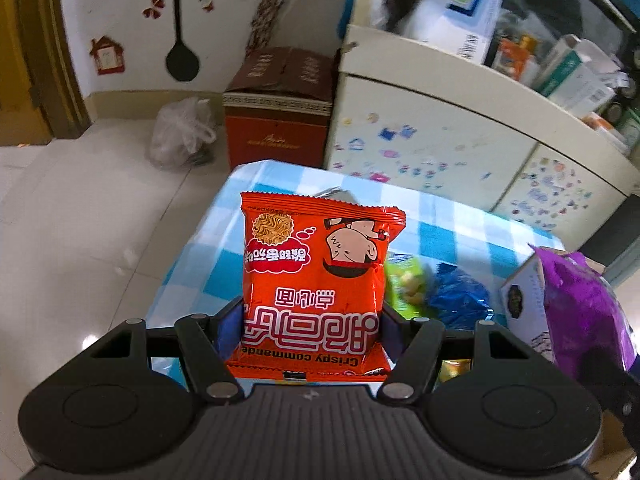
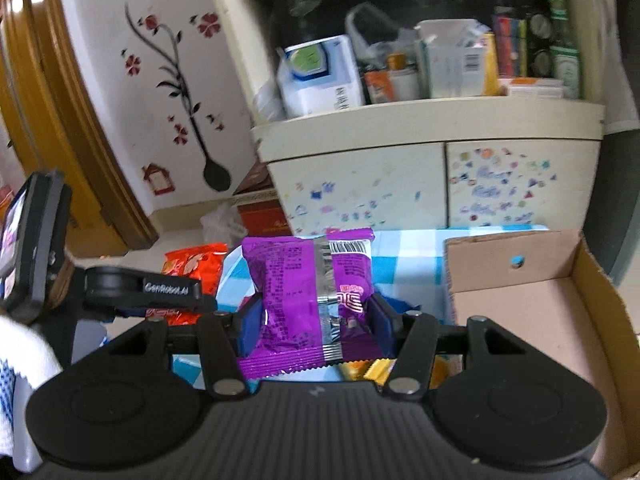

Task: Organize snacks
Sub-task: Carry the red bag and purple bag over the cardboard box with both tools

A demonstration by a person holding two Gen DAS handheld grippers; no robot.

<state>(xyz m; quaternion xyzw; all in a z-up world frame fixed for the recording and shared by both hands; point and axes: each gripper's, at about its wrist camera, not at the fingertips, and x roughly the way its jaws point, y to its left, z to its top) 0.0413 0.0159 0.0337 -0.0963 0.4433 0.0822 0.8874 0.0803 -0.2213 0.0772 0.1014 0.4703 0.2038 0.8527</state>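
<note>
Item 1. We hold in our left gripper (image 1: 312, 320) a glossy red-orange foil snack packet (image 1: 316, 272) printed with a cartoon figure, a noodle disc and the words "Crispy commande". Its jaws are closed against the packet's lower sides, blue pads touching the foil. The packet stands upright between the fingers, print upside down to the camera, raised above the blue-and-white checked tablecloth (image 1: 224, 264).

Item 2. We hold in our right gripper (image 2: 314, 324) a shiny purple foil snack packet (image 2: 308, 292), back side to the camera, with a silver seam and a barcode near its top edge. The jaws are clamped on its lower half, blue pads pressed to both sides. It sits upright, above the table edge and just left of the open brown cardboard box (image 2: 560, 304).

Item 3. On the cloth, in the left wrist view: a green snack bag (image 1: 408, 280) and a crumpled blue wrapper (image 1: 460, 296), side by side to the right of the red packet. Whether they touch we cannot tell.

Item 4. Yellow and gold wrappers (image 2: 372, 370) show under the right gripper's linkage, beside the box's near wall.

Item 5. Surroundings: a cream cabinet with sticker-covered doors (image 2: 400, 184) behind the table, its shelf crowded with cartons and bottles; a dark red cardboard carton (image 1: 280, 116) and a tied clear plastic bag (image 1: 180, 132) on the pale tiled floor (image 1: 80, 220); a white wall with flower decals (image 2: 168, 64).
</note>
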